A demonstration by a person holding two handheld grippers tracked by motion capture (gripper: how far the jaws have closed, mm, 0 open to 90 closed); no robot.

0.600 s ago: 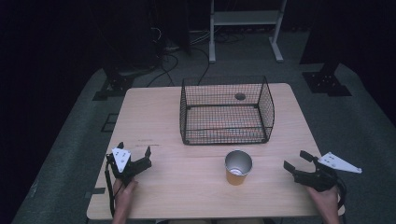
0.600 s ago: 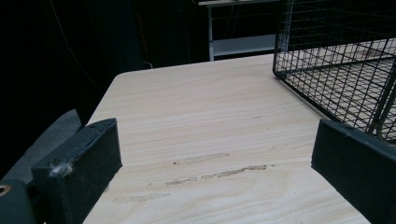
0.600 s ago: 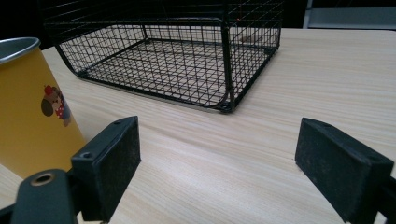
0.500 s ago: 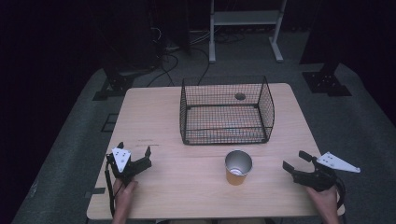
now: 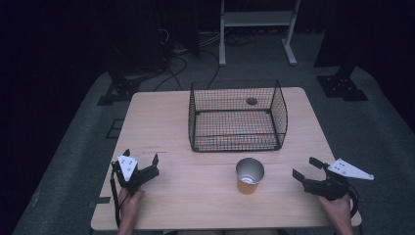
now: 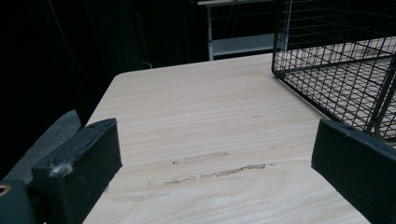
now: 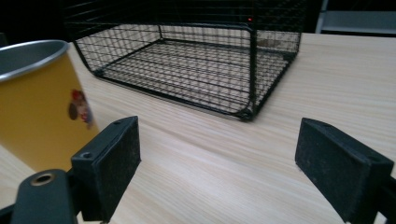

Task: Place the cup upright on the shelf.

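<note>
Two grippers, both resting low on the wooden table (image 5: 195,200): my left gripper (image 5: 142,164) at eight o'clock, my right gripper (image 5: 303,169) at four, jaws spread wide, holding nothing. Between them stands the yellow cup (image 5: 249,175) (steel-lined, round, smooth), upright, near my right gripper. At twelve, the black wire basket (image 5: 237,117), rigid mesh, sits ready.

Both grippers, the left gripper (image 5: 142,164) at lower left and the right gripper (image 5: 304,169) at lower right, were built in black with blocky padded jaws. Each was topped by a pale three-cornered plate, and a black cable was trailed from each.
</note>
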